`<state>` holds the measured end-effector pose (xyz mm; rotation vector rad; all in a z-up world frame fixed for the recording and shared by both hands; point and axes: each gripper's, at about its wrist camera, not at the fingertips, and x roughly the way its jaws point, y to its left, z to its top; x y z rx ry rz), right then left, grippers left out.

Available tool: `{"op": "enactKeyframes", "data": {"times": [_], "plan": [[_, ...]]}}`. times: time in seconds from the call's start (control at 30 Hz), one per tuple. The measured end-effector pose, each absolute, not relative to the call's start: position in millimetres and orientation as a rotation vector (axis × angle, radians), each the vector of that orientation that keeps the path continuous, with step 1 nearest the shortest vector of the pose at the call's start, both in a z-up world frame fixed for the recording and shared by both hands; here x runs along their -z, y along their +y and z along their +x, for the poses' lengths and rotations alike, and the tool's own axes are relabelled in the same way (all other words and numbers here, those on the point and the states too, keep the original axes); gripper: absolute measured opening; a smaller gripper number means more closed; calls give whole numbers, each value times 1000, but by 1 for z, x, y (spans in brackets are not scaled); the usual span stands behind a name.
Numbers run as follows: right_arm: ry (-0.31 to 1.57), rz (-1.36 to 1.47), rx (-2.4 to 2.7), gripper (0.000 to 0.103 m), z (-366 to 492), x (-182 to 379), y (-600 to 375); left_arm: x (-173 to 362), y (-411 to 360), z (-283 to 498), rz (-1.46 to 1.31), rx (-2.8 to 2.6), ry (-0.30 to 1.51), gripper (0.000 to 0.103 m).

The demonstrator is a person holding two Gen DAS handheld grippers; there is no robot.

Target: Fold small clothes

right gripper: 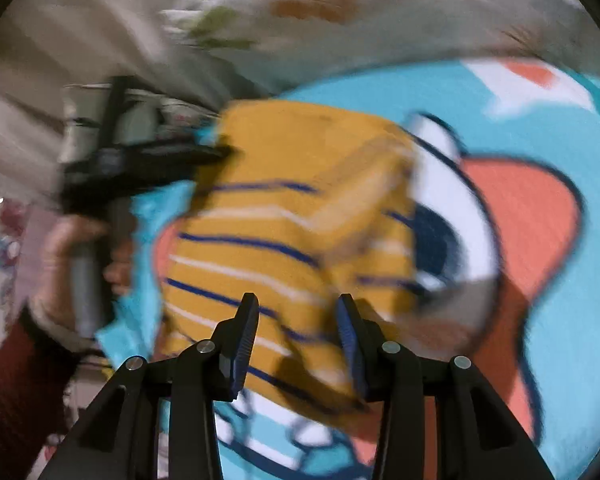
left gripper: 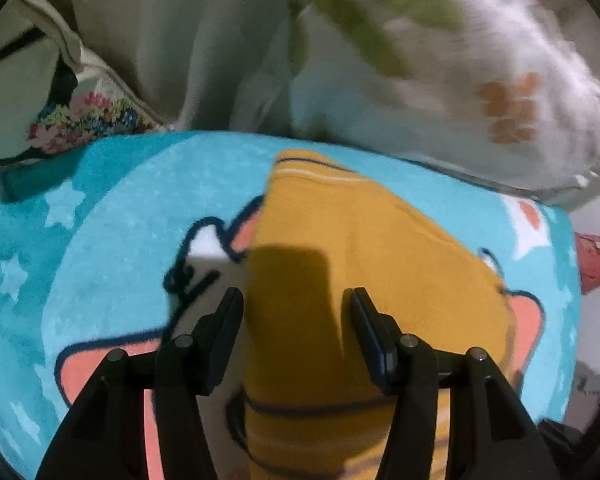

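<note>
A mustard-yellow small garment (left gripper: 364, 248) with blue and white stripes lies on a turquoise cartoon-print blanket (left gripper: 120, 208). My left gripper (left gripper: 296, 304) is open just above its near part, with nothing between the jaws. In the right wrist view the garment (right gripper: 284, 220) looks partly folded, one flap laid over its right side. My right gripper (right gripper: 298, 312) is open above its near edge. The left gripper (right gripper: 216, 152) also shows there, held by a hand at the garment's far left corner. This view is blurred by motion.
A white pillow with green and orange prints (left gripper: 440, 80) lies behind the blanket. A floral cushion (left gripper: 88, 120) sits at the far left. A red object (left gripper: 596, 260) is at the blanket's right edge. The blanket (right gripper: 560, 320) spreads right of the garment.
</note>
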<state>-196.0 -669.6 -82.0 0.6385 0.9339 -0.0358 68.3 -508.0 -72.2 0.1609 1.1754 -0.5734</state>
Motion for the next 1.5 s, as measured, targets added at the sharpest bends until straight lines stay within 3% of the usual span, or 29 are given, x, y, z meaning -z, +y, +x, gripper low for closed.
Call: {"op": "enactKeyframes", "data": {"times": [0.23, 0.53, 0.57, 0.63, 0.83, 0.87, 0.9, 1.23, 1.47, 1.5], "plan": [[833, 842, 77, 46, -259, 89, -704, 41, -478, -15, 235, 762, 1103, 54], [843, 899, 14, 60, -244, 117, -666, 87, -444, -85, 450, 871, 1092, 53], [848, 890, 27, 60, -245, 116, -664, 89, -445, -92, 485, 880, 1077, 51], [847, 877, 78, 60, -241, 114, -659, 94, -453, -101, 550, 911, 1055, 36], [791, 915, 141, 59, -248, 98, -656, 102, -466, -104, 602, 911, 1004, 34], [782, 930, 140, 59, -251, 98, -657, 104, -468, -101, 600, 910, 1011, 28], [767, 951, 137, 59, -256, 98, -658, 105, -469, -98, 598, 915, 1030, 3], [637, 1164, -81, 62, -280, 98, -634, 37, -432, -83, 352, 1051, 1044, 2], [596, 1209, -20, 63, -259, 112, -631, 41, -434, -94, 398, 1093, 1057, 2], [576, 1208, -5, 53, -258, 110, -634, 42, -432, -97, 399, 1096, 1061, 2]]}}
